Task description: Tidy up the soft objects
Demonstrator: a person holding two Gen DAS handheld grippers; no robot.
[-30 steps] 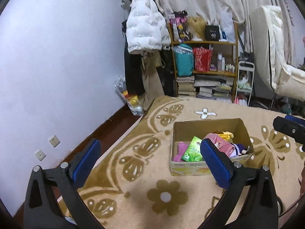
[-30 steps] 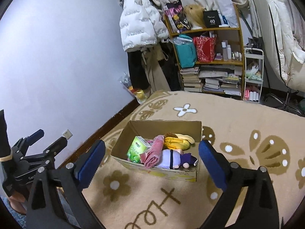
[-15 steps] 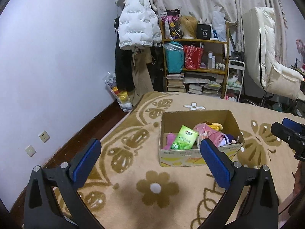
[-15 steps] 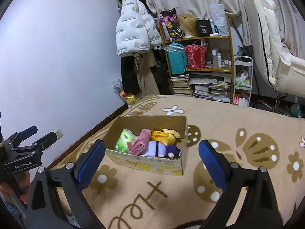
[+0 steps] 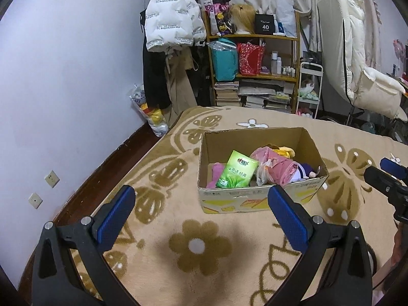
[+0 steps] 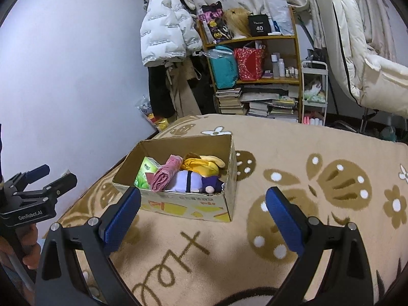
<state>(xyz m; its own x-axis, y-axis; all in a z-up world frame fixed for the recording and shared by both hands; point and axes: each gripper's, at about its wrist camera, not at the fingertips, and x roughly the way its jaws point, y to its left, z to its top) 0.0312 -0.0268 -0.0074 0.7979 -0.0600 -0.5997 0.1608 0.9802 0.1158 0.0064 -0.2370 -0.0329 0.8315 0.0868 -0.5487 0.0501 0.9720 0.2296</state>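
An open cardboard box stands on a beige flower-pattern rug; it also shows in the right wrist view. It holds a green tissue pack, a pink bundle, a yellow plush and a purple-and-white plush. My left gripper is open and empty, short of the box's near wall. My right gripper is open and empty, in front of the box. Each gripper shows at the edge of the other's view.
A wooden shelf with bags, books and bottles stands at the back. A white puffer jacket hangs left of it. A white chair is at the right. A plastic bag leans on the left wall.
Both grippers have drawn back and risen from the box; it now looks smaller and farther. Both stay open and empty.
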